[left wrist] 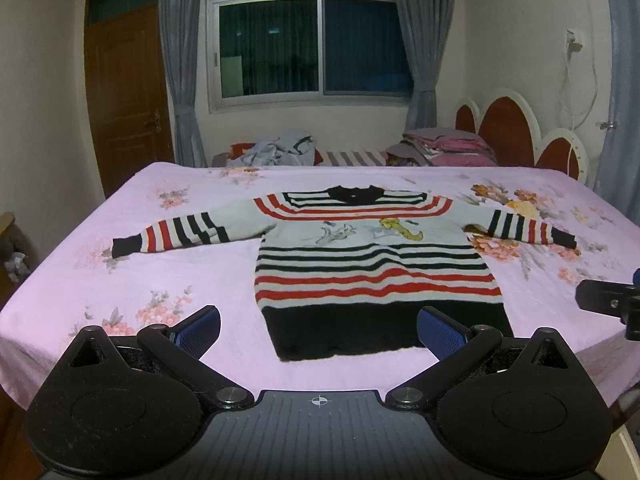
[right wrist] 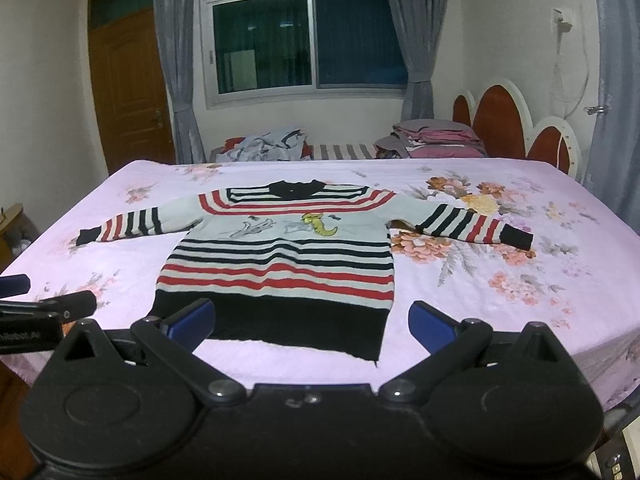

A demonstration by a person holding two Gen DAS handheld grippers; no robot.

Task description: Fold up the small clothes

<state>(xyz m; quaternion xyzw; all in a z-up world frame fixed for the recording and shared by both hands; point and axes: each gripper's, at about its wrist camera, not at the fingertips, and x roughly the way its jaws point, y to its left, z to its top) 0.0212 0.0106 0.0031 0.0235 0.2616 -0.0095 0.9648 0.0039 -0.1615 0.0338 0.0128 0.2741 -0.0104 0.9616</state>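
Striped sweater (left wrist: 376,256) lies flat on the bed (left wrist: 120,280), sleeves spread, just ahead of both tools; left tool (left wrist: 318,328) and right tool (right wrist: 310,322) gape empty. Folding seems unstarted; next, probably grip a sleeve.

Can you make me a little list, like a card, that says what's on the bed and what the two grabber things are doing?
garment: striped sweater, lying flat, front up, both sleeves spread out
picture on it: small cartoon figures across the chest
surface: pink floral bedsheet
left gripper: open, holding nothing, near the sweater's black hem
right gripper: open, holding nothing, near the hem too
behind the bed: pile of loose clothes and stack of folded bedding
folding: not started
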